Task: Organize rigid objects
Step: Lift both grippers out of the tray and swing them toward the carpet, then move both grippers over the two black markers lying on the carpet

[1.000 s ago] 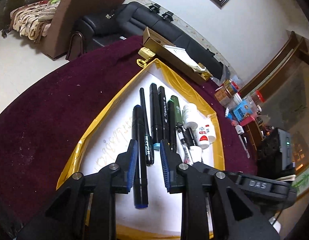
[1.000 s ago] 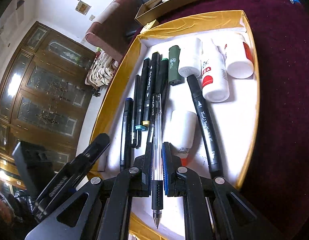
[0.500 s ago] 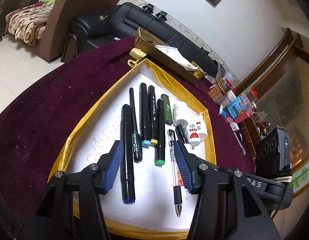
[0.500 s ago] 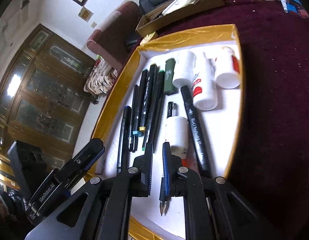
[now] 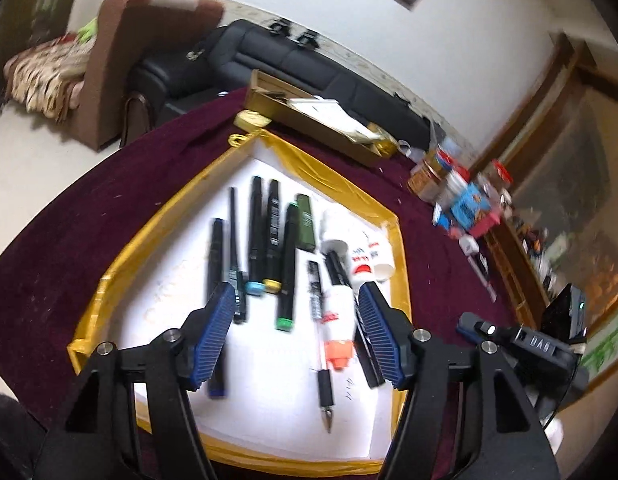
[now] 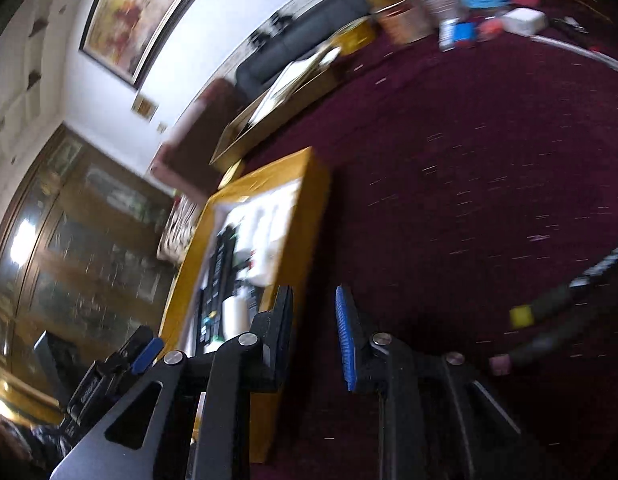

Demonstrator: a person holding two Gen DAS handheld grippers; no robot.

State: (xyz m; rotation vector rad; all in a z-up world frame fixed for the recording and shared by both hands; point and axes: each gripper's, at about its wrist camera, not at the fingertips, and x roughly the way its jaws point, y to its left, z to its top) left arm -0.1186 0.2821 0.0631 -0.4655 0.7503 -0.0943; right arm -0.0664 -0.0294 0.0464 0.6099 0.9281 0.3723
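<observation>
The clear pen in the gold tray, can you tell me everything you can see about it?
The clear pen is a thin see-through stick with a black cap end far from the camera, a black grip and a metal tip pointing toward the camera. It lies flat on the white floor of the gold tray, between the green-ended marker and the white bottle with the orange cap. No gripper touches it.
</observation>
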